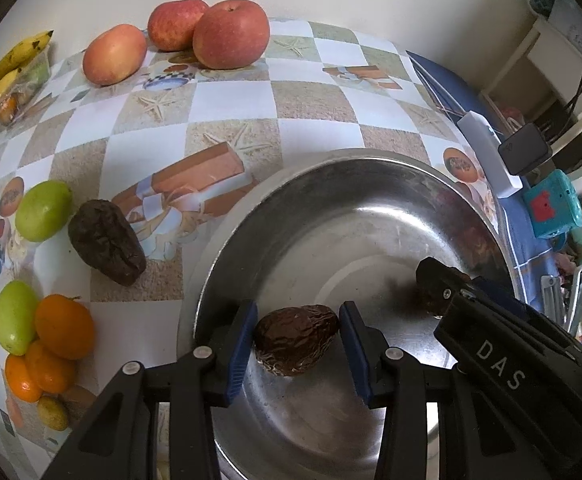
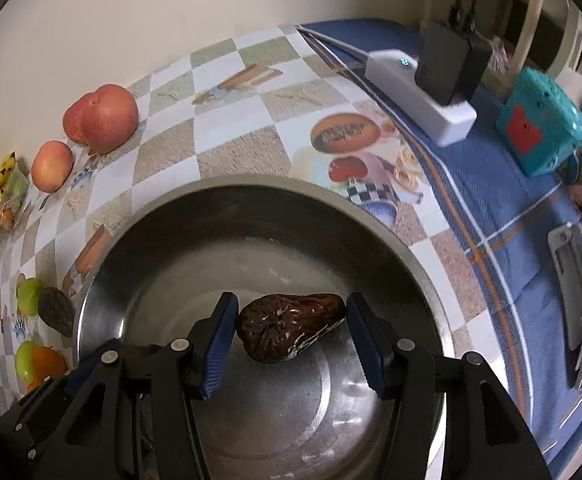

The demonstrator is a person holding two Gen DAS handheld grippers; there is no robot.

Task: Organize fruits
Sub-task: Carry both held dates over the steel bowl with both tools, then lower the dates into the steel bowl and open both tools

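Note:
A steel bowl (image 1: 371, 208) (image 2: 171, 216) sits on the checked tablecloth. My left gripper (image 1: 298, 344) is over the bowl with its jaws just touching the two ends of a dark wrinkled avocado (image 1: 295, 339). My right gripper (image 2: 289, 336) is also over the bowl, open, with a gap on each side of a second dark avocado (image 2: 287, 330), which also shows behind the right gripper's body in the left wrist view (image 1: 431, 280). A third avocado (image 1: 106, 242) lies on the cloth left of the bowl, beside a green fruit (image 1: 43, 210).
Three apples (image 1: 231, 34) stand at the back by the wall. Bananas (image 1: 7, 68) lie at far left. Oranges (image 1: 64, 332) and another green fruit (image 1: 14, 322) sit at the near left. A white power strip (image 2: 419, 96) and a teal box (image 2: 543, 128) are at the right.

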